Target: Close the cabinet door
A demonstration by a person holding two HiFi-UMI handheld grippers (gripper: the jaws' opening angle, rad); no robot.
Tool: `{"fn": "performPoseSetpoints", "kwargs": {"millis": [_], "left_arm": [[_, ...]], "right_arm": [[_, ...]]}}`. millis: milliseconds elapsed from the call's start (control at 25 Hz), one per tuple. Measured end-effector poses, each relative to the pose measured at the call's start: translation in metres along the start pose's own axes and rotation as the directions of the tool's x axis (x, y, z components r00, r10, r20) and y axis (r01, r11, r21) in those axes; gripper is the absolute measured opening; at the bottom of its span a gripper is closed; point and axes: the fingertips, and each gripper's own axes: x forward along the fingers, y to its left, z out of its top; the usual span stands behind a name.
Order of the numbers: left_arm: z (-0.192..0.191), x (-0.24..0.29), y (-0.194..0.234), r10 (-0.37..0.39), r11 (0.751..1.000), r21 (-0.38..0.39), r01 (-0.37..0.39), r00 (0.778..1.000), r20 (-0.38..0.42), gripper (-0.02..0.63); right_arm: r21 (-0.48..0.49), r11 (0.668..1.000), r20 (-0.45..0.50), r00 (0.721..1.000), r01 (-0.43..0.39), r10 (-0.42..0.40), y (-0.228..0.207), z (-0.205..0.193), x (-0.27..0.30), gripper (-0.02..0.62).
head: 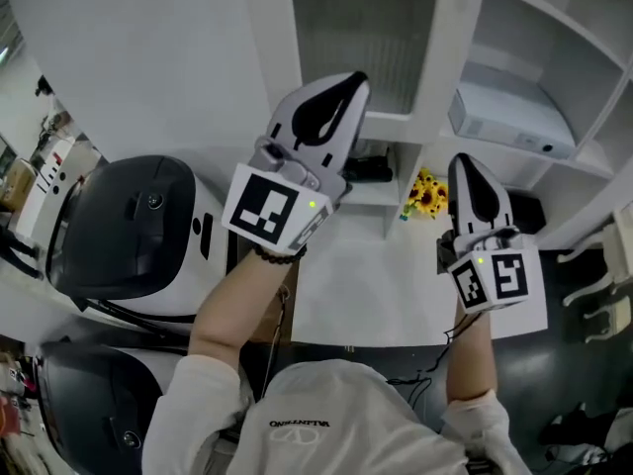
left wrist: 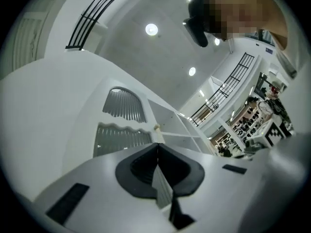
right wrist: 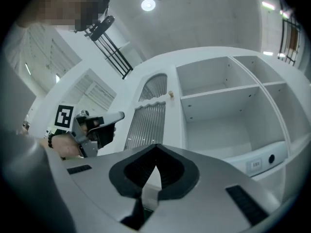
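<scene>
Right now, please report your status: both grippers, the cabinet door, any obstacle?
Left gripper jaws shut, empty. Right gripper jaws shut, empty. Cabinet door looks closed. Yellow flowers below it, not blocking.

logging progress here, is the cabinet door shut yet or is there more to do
Done: the door looks flush with the cabinet frame, its knob beside the open shelves.
In hand: nothing. The left gripper and right gripper both have their fingers together, empty, and are clear of the door.
Left: apparently nothing, though a small gap can't be ruled out.
</scene>
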Motion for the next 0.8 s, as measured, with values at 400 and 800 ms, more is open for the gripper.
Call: {"fn": "performPoseSetpoints", "kwargs": {"millis": [400, 800], "left_arm": [[-0.099, -0.137, -0.023, 0.129, 0.983, -0.093, -0.161, 0.951, -0.282, 0.005], [-0.146, -0.223, -0.048, 0.163, 0.964, -0.119, -0.237, 0.883, -0.44, 0.005]], "right_arm": [[0.095, 0.993, -0.043, 0.997, 0.069, -0.065, 0.006, -0.045, -0.044, 0.009], [0.122, 0.987, -0.115, 0.989, 0.105, -0.091, 0.015, -0.081, -0.08, 0.009]]}}
